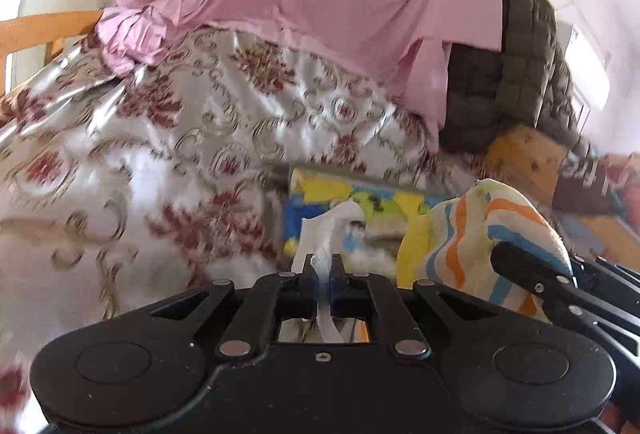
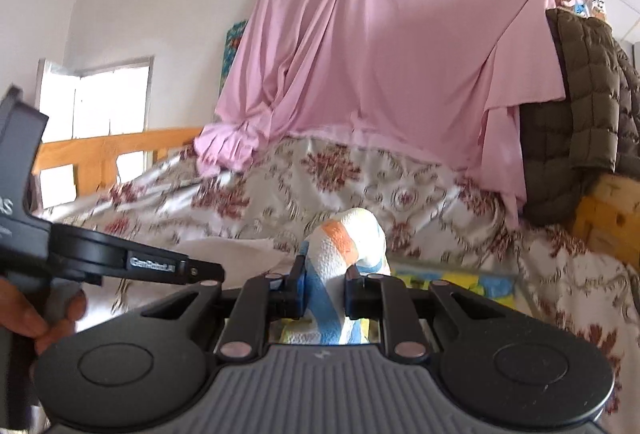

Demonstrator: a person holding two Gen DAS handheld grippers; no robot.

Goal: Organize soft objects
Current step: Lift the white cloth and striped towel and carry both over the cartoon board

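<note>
Both grippers lift one striped, pastel terry towel [image 1: 472,234] above the floral-quilted bed [image 1: 160,154], left gripper [image 1: 321,270] fingers pressed tight on its white edge, right gripper [image 2: 324,286] fingers pinching a bunched fold, likely ahead of spreading it taut for folding.

Daylight fills both views, bright and soft, coming from a blown-out window [image 2: 96,102] at the left of the right wrist view and a second overexposed patch at the right edge of the left wrist view. Motion blur smears the floral bedspread [image 1: 168,138] in the left wrist view and, more mildly, in the right. Fisheye distortion bends the wooden bed rail [image 2: 108,154] and walls, with dark vignetting in the corners.
</note>
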